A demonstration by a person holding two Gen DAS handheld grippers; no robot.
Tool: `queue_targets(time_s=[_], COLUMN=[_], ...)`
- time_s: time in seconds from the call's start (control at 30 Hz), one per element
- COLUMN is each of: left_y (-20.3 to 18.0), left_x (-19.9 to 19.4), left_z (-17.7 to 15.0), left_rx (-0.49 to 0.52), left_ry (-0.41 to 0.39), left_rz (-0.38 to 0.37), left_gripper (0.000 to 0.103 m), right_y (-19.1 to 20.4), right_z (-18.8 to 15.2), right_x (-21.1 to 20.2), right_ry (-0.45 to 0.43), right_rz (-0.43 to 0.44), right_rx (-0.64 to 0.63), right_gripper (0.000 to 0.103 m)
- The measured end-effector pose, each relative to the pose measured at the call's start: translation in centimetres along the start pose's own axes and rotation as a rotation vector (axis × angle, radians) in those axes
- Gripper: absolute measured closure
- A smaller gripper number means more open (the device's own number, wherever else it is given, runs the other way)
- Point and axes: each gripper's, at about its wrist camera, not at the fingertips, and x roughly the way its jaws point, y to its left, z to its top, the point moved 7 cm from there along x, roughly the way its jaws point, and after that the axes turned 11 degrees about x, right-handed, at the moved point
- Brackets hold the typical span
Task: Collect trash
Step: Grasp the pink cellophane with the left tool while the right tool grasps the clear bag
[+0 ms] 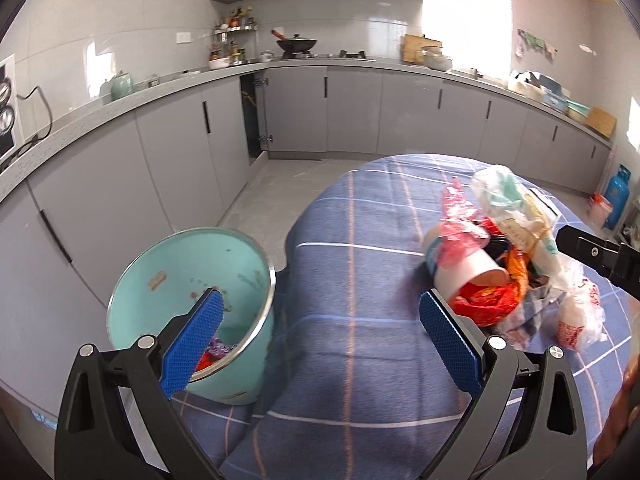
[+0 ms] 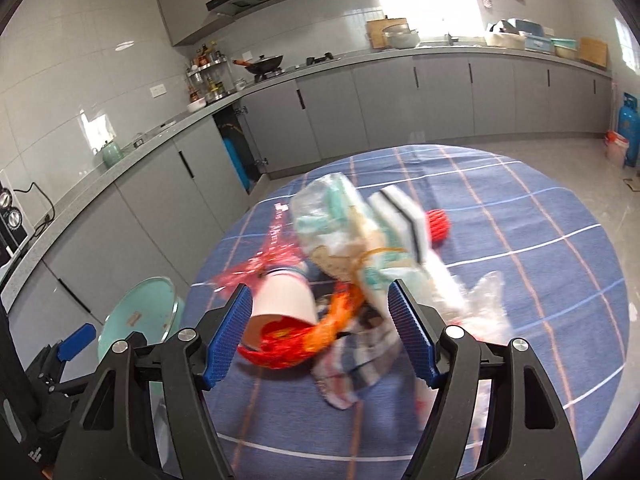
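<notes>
Trash pile (image 2: 352, 280) of cup, wrappers, bags on blue checked worktop (image 2: 540, 240) | teal bin (image 1: 192, 304) beside worktop edge | right claw (image 2: 320, 340) released, straddling pile | left claw (image 1: 320, 340) released, empty

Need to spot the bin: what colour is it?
Pale teal bin with a metal rim, clearest in the left wrist view.
</notes>
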Motion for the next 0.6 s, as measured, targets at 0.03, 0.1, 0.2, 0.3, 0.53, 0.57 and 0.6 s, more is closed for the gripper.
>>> queue_targets(time_s=[0.03, 0.1, 0.2, 0.3, 0.53, 0.57, 0.6], left_y=[-0.4, -1.4, -2.6, -4.0, -6.0, -6.1, -6.3], left_x=[0.1, 0.3, 0.8, 1.4, 3.1, 3.3, 3.8], left_z=[0.2, 0.8, 1.6, 2.7, 4.7, 4.8, 4.9], left_rx=[0.009, 0.029, 0.045, 0.072, 0.087, 0.086, 0.085], left_ry=[-0.002, -0.012, -0.017, -0.03, -0.045, -0.044, -0.041], left_rz=[-0.005, -0.018, -0.045, -0.054, -0.122, -0.131, -0.14], left_gripper=[0.006, 0.006, 0.006, 0.007, 0.007, 0.007, 0.007], right_y=[-0.3, -1.0, -1.7, -2.1, -3.2, -3.3, -3.3], right_z=[0.3, 0.8, 1.9, 2.8, 2.9, 2.7, 2.4], right_x=[0.1, 0.2, 0.6, 1.9, 5.7, 6.1, 6.6], right_ry=[0.0, 0.0, -0.017, -0.004, 0.099, 0.117, 0.141], right_rz=[-0.006, -0.014, -0.035, -0.055, -0.05, -0.052, -0.053], right_rx=[0.0, 0.003, -0.01, -0.045, -0.082, -0.089, -0.102], right_gripper=[0.041, 0.042, 0.042, 0.042, 0.042, 0.042, 0.043])
